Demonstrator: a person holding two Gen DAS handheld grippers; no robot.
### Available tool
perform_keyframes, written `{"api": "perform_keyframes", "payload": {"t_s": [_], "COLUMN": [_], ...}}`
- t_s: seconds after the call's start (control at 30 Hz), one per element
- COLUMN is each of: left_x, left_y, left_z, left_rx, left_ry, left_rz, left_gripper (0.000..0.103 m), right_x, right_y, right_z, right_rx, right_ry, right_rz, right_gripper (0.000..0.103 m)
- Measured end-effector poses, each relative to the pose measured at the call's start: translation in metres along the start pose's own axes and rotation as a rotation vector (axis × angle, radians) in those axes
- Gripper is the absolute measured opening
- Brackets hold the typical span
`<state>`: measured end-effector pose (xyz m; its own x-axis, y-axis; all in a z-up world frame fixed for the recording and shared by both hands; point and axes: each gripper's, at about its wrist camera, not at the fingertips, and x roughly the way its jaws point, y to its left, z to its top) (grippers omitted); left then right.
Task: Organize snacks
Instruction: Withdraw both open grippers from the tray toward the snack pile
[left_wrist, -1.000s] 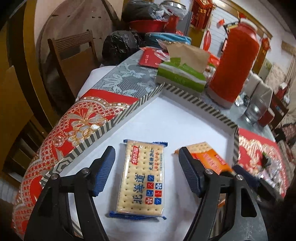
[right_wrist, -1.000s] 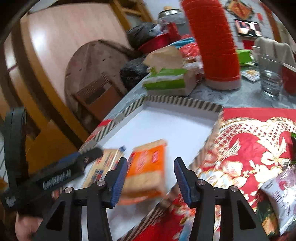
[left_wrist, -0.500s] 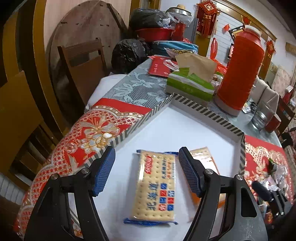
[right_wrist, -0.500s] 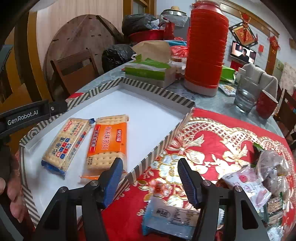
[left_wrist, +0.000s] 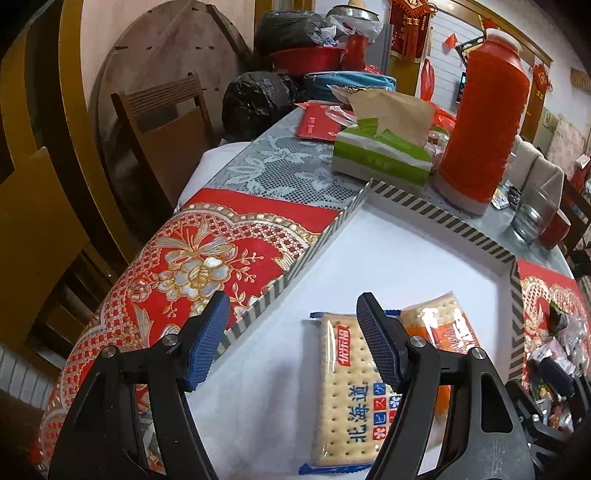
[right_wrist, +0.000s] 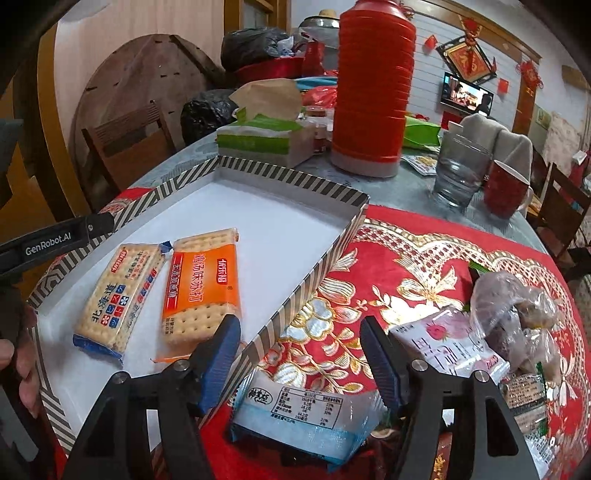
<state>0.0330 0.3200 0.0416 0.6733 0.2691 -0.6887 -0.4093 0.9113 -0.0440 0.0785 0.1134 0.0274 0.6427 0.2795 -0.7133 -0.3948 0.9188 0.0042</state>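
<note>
A shallow white tray with a striped rim (right_wrist: 314, 188) (left_wrist: 436, 216) holds two cracker packs side by side: a blue-edged one (right_wrist: 118, 291) (left_wrist: 347, 398) and an orange one (right_wrist: 201, 284) (left_wrist: 439, 325). My left gripper (left_wrist: 291, 343) hovers open over the tray's left rim, with the blue-edged pack under its right finger. My right gripper (right_wrist: 299, 358) is above the tray's right rim and the red cloth, its jaws opening with nothing between them. Just below it lies a pale blue snack pack (right_wrist: 306, 417). More snack bags (right_wrist: 513, 332) lie to its right.
Behind the tray stand a green tissue box (right_wrist: 258, 140), a red thermos (right_wrist: 373, 88), a glass (right_wrist: 460, 170) and a red cup (right_wrist: 506, 188). A wooden chair (left_wrist: 162, 122) and black bags (left_wrist: 255, 99) are at the table's far left. A hand (right_wrist: 18, 354) shows at the left.
The orange pack left my right gripper and now lies in the tray. My right gripper drew back right over the rim and widened. The left gripper shifted left off the blue-edged pack.
</note>
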Motion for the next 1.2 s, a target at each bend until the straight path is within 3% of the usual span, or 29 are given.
{"api": "perform_keyframes", "payload": {"t_s": [0.13, 0.27, 0.43, 0.53, 0.73, 0.83, 1.2], "left_x": [0.001, -0.002, -0.03, -0.045, -0.047, -0.046, -0.052], "left_y": [0.0, -0.001, -0.008, -0.01, -0.01, -0.011, -0.029], "left_z": [0.0, 0.0, 0.002, 0.003, 0.005, 0.005, -0.005], "left_rx": [0.003, -0.004, 0.023, 0.022, 0.01, 0.008, 0.101], "left_ry": [0.003, -0.005, -0.124, -0.189, -0.195, -0.193, -0.234], "left_rz": [0.005, -0.012, -0.05, -0.074, -0.092, -0.075, 0.017], "left_gripper": [0.071, 0.071, 0.072, 0.081, 0.081, 0.088, 0.09], "right_x": [-0.008, -0.023, -0.021, -0.021, -0.026, -0.024, -0.024], "right_y": [-0.005, -0.005, -0.013, -0.021, -0.03, -0.032, -0.031], "right_z": [-0.002, 0.001, 0.004, 0.005, 0.005, 0.005, 0.005], "right_rx": [0.037, 0.023, 0.056, 0.082, 0.104, 0.105, 0.103], "right_ry": [-0.052, -0.136, -0.119, -0.121, -0.136, -0.132, -0.138], "right_rz": [0.028, -0.044, -0.118, -0.149, -0.197, -0.193, -0.186], "right_gripper": [0.065, 0.066, 0.066, 0.066, 0.069, 0.069, 0.069]}}
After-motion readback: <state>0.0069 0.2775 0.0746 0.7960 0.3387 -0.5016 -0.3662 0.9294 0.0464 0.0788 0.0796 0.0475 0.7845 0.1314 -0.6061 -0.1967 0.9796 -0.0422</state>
